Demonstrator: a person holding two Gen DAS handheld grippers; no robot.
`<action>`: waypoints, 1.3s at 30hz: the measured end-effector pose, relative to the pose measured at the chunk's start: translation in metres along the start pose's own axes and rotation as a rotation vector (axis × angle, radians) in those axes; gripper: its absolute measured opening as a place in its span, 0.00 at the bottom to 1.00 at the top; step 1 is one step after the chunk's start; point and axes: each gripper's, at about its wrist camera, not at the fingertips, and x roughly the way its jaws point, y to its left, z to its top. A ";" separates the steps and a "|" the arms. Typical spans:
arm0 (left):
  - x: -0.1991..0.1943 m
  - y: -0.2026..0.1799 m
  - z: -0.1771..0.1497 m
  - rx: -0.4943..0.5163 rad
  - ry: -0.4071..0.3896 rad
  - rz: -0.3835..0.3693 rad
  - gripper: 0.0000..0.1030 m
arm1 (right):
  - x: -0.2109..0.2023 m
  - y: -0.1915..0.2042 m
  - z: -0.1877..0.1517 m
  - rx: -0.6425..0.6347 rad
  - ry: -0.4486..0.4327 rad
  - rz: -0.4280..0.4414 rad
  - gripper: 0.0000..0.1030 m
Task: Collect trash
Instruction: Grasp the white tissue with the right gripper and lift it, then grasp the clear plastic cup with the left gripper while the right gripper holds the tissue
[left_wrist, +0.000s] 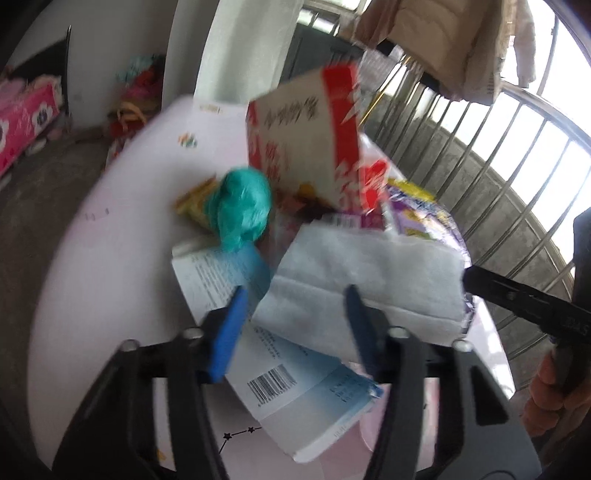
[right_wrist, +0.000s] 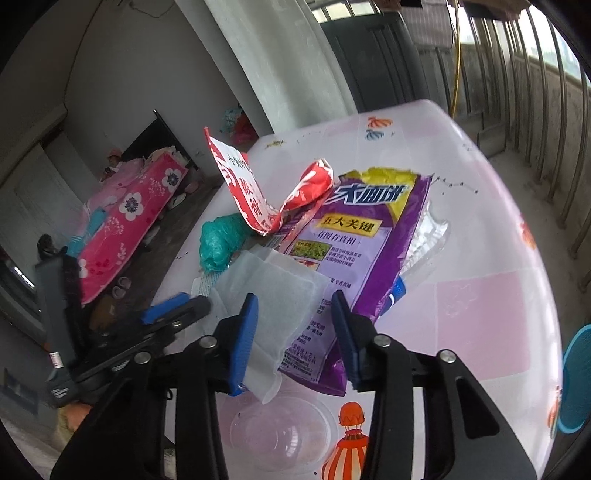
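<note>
Trash lies heaped in the middle of the bench (right_wrist: 480, 229), and I have both tongs down at its near edge. My left tongs (left_wrist: 295, 314) stand partly open astride the corner where the white tissue (left_wrist: 369, 273) overlaps the pale blue printed box (left_wrist: 291, 384); I see no pad pressing on either, so nothing is gripped. My right tongs (right_wrist: 295, 317) are also partly open, the left pad beside the tissue's edge, the right pad over the purple packet (right_wrist: 354, 236), and I see no grip there either.

Beyond the tissue sits a crumpled green bag (left_wrist: 240, 206) with a yellow wrapper (left_wrist: 192, 203) tucked behind it. A torn red-and-white carton (left_wrist: 310, 136) rears up at the back of the heap. A clear plastic cup (right_wrist: 284, 432) sits on the bench just under my right tongs, and a blue round thing (right_wrist: 576, 380) shows at the right edge. Off the bench are a pink flowered bed (right_wrist: 136, 218) and a barred railing (left_wrist: 517, 147).

I judge this as the reach-in for a first pick, with nothing collected yet. Next each pair must settle on one piece: the tissue is thin and limp, so I should pinch an edge squarely, or it will slip out or drag the packet along. No bin is in view.
</note>
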 end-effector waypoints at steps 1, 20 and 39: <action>0.008 0.002 0.000 -0.009 0.019 0.000 0.36 | 0.002 -0.001 0.000 0.006 0.009 0.005 0.36; 0.020 0.008 -0.003 -0.039 0.044 -0.028 0.31 | 0.012 0.018 -0.001 -0.024 0.035 0.063 0.03; -0.040 -0.076 -0.060 0.276 0.076 -0.300 0.60 | -0.124 -0.021 -0.054 -0.024 -0.112 0.076 0.02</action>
